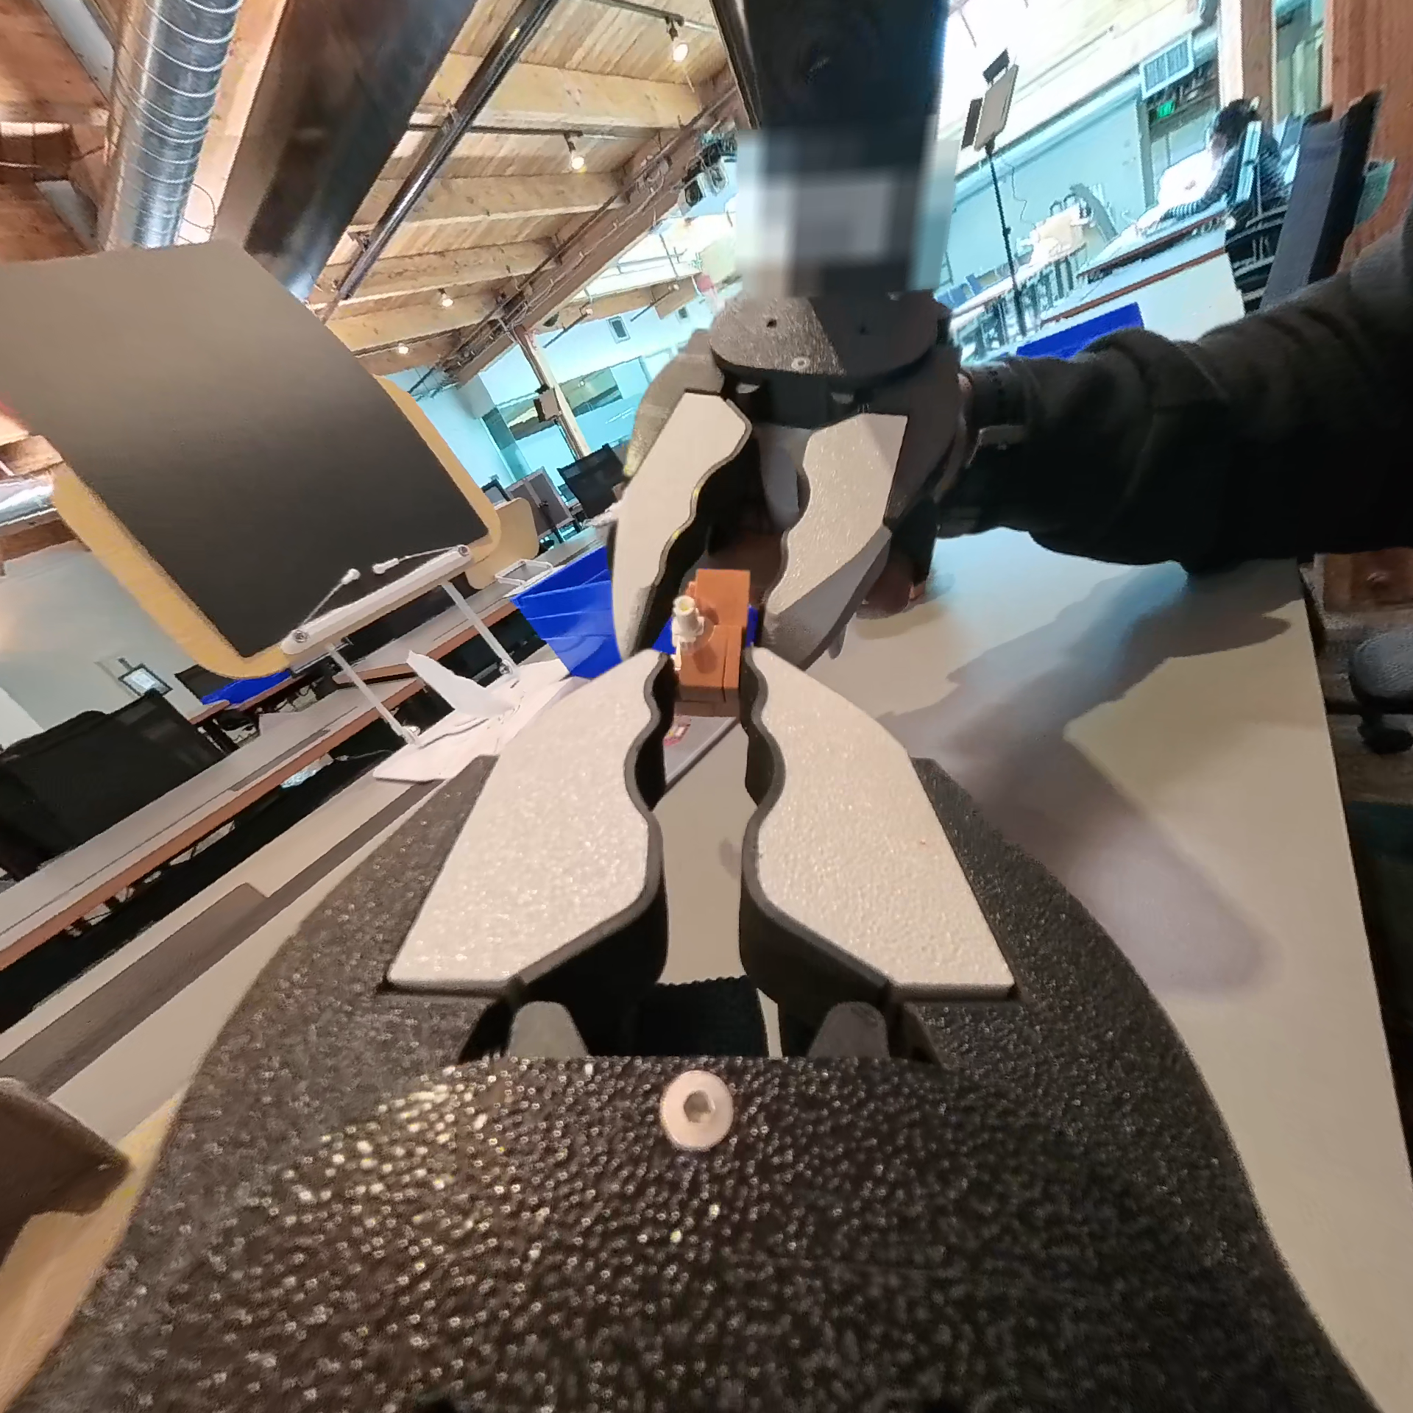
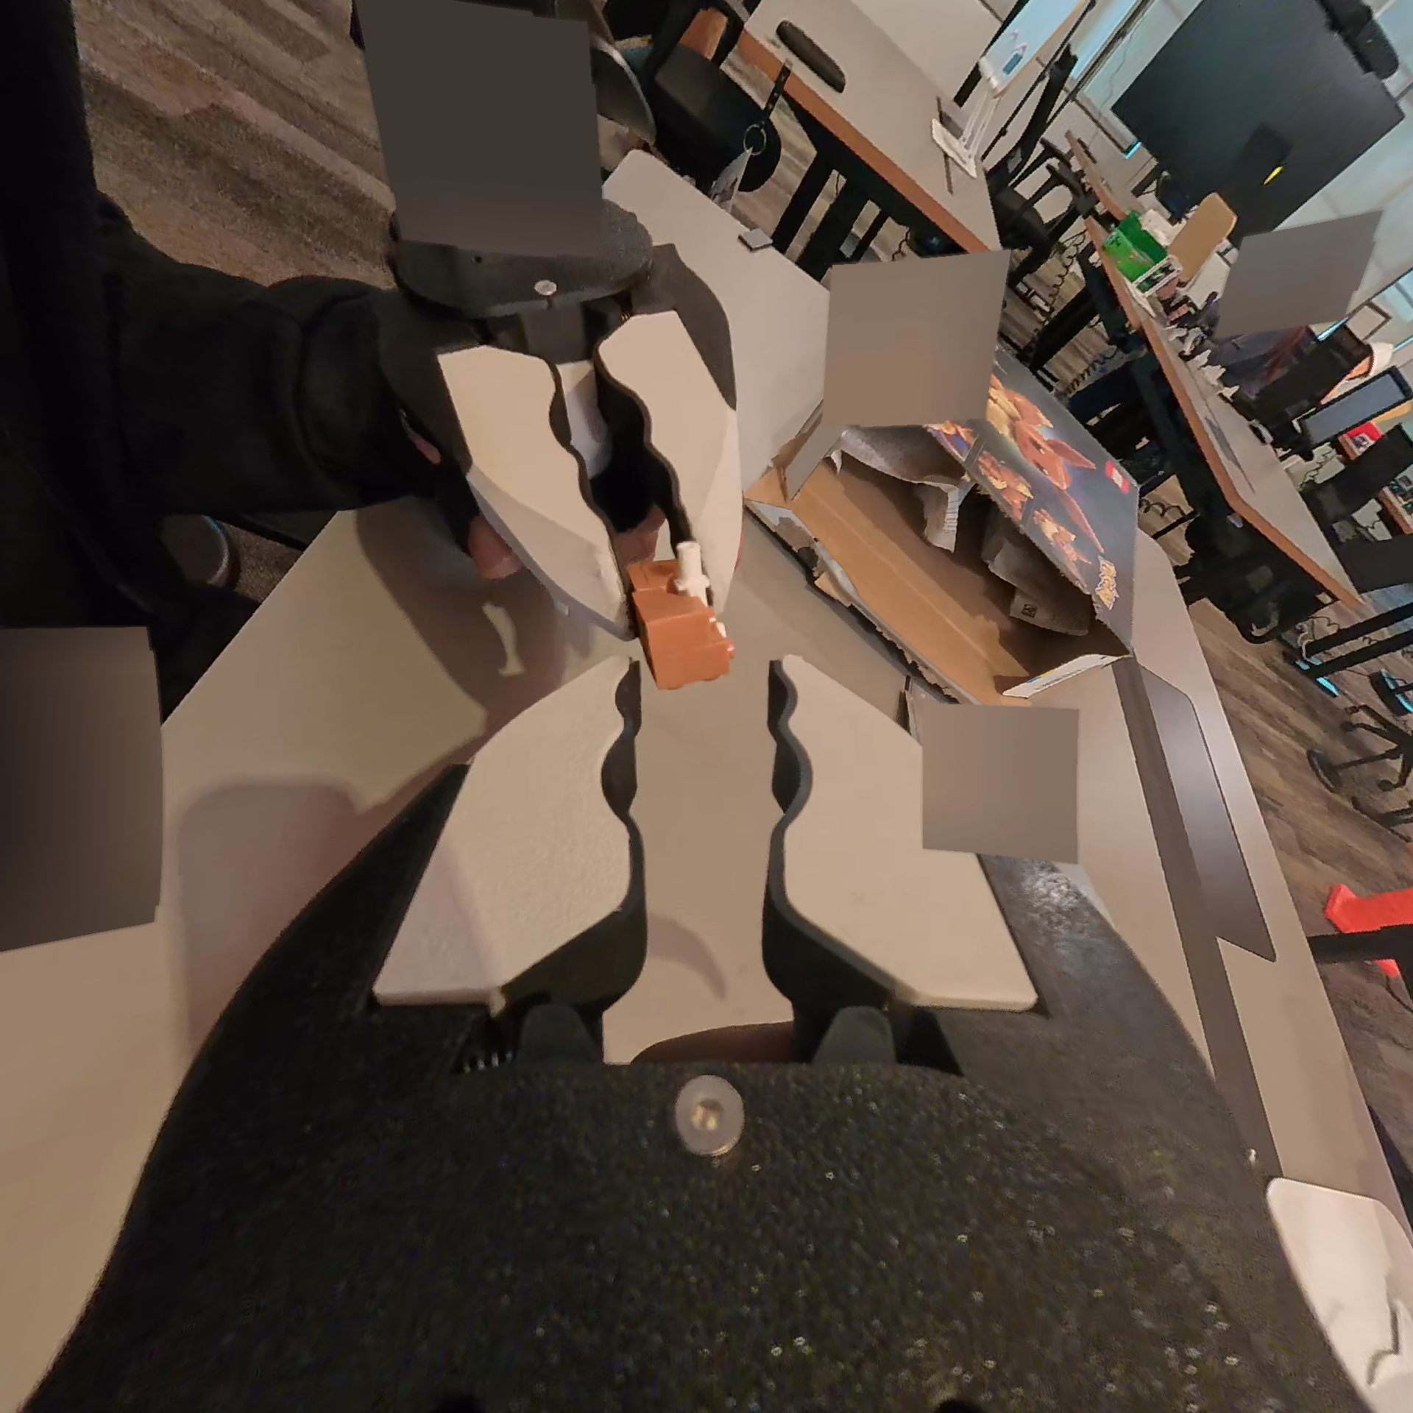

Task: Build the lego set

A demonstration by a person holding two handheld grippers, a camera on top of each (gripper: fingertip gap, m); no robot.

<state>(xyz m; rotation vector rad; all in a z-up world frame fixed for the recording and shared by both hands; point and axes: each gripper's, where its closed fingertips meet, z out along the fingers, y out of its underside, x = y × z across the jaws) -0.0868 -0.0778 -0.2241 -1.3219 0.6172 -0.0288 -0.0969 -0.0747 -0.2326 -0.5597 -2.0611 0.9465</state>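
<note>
Your left gripper (image 2: pixel 665 604) pinches the brown brick block (image 2: pixel 683 642) by its sides; rigid, light, white peg (image 2: pixel 690 579) probably fragile. Right gripper (image 2: pixel 700 673) fingers parted, empty, just beside it.

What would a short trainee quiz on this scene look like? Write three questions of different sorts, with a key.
1. True or false: the right tool is clamped on the brown brick assembly.
2. Which tool holds the assembly? A) left tool B) right tool C) neither
3. Fill in: the small peg standing out of the assembly is ____ in colour.

Key: 1 false, its fingers stand apart, with the assembly just beyond their tips. 2 A, the fingertips press its sides. 3 white.
</note>
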